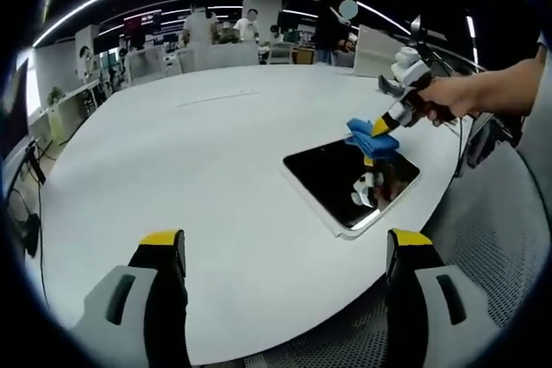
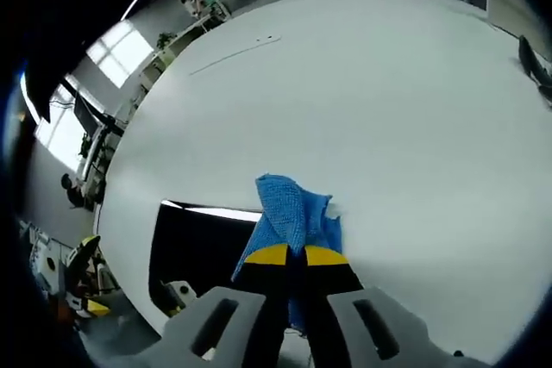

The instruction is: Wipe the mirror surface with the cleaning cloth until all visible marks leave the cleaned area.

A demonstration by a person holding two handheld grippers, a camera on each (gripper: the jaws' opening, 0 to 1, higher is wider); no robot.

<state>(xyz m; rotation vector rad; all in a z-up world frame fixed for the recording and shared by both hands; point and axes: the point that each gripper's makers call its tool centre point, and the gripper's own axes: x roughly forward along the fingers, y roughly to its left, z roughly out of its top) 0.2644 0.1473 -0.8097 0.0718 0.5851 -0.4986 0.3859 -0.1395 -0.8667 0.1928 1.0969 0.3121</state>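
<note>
In the left gripper view, my left gripper (image 1: 285,252) is hovering low over the white table (image 1: 198,170), its yellow-tipped jaws standing wide apart with nothing between them. Further right, the mirror (image 1: 349,180) is lying flat on the table near the edge closest to me, its dark face reflecting part of the other gripper. At the mirror's far corner, my right gripper (image 1: 382,127) is coming in from the right, held in my hand (image 1: 448,96), and it is pressing the blue cleaning cloth (image 1: 366,131) down where the mirror's rim meets the table.

In the right gripper view, the mirror (image 2: 203,247) is showing as a dark slab at the lower left, lying on the table (image 2: 388,101). Just right of it, the cleaning cloth (image 2: 289,213) is bunching up in a peak, partly over the mirror's edge and partly on the table. My right gripper (image 2: 288,255) is clenching the cloth, its two yellow tips squeezed nearly together on the fabric.
</note>
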